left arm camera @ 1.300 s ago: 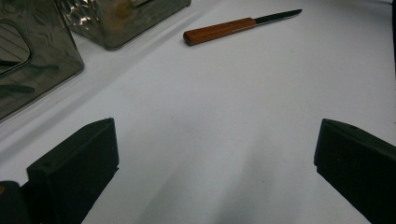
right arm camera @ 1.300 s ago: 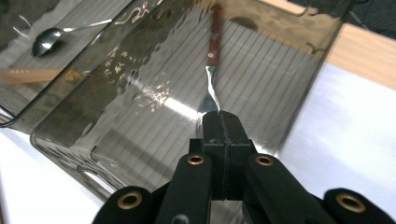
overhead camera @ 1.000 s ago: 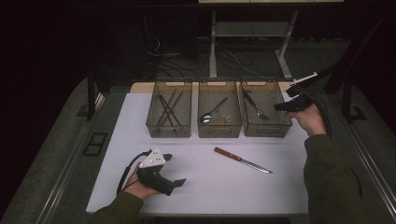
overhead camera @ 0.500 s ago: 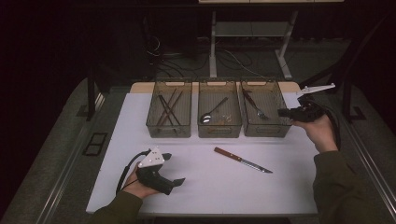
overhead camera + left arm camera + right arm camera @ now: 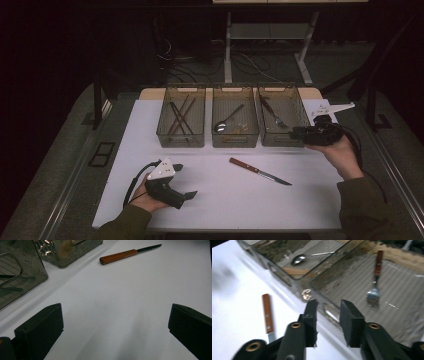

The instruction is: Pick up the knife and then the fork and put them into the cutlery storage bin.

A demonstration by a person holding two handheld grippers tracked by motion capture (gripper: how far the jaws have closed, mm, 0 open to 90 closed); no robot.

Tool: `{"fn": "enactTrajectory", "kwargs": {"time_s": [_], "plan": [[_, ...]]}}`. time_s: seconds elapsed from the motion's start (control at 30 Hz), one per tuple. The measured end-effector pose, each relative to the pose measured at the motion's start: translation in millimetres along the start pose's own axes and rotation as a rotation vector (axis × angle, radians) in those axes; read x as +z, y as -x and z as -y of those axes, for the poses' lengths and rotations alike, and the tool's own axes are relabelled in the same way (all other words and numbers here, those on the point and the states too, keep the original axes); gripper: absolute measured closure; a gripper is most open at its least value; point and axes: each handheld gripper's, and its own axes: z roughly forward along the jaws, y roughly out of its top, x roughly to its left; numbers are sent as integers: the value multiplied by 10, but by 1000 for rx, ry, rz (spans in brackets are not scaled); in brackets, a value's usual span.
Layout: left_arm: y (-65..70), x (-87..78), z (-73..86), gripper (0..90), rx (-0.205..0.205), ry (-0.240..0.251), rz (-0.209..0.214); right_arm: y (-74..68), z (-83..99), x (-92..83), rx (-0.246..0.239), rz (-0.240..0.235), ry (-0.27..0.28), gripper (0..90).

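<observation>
A wooden-handled knife lies on the white table, blade pointing right. My left gripper rests on the table at the near left, jaws wide open with nothing between them, facing the knife. My right gripper hovers at the front right corner of the right bin, pointing left. Its jaws have just been opening and stand a little apart, with nothing between them. The knife's handle lies to the left of them.
Three clear bins stand in a row at the back. The left bin holds chopsticks, the middle bin a spoon, the right bin a fork. A dark floor surrounds the table.
My right hand has drawn back from beside the right bin's far end toward its near corner, and its jaws have parted. The left gripper and the knife have stayed in place.
</observation>
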Motion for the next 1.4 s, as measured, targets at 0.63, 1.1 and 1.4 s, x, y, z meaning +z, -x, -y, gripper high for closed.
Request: {"fn": "enactTrajectory", "kwargs": {"time_s": [0.63,1.1,1.4], "plan": [[18,3,0,0,2,-2,0,-468,49,452,-150,-79,-236,504],[18,13,4,0,2,-4,4,-899,-98,948,-348,-100,-490,578],[28,17,4,0,-5,4,5,-1077,-161,1223,-422,-109,-635,639]]}}
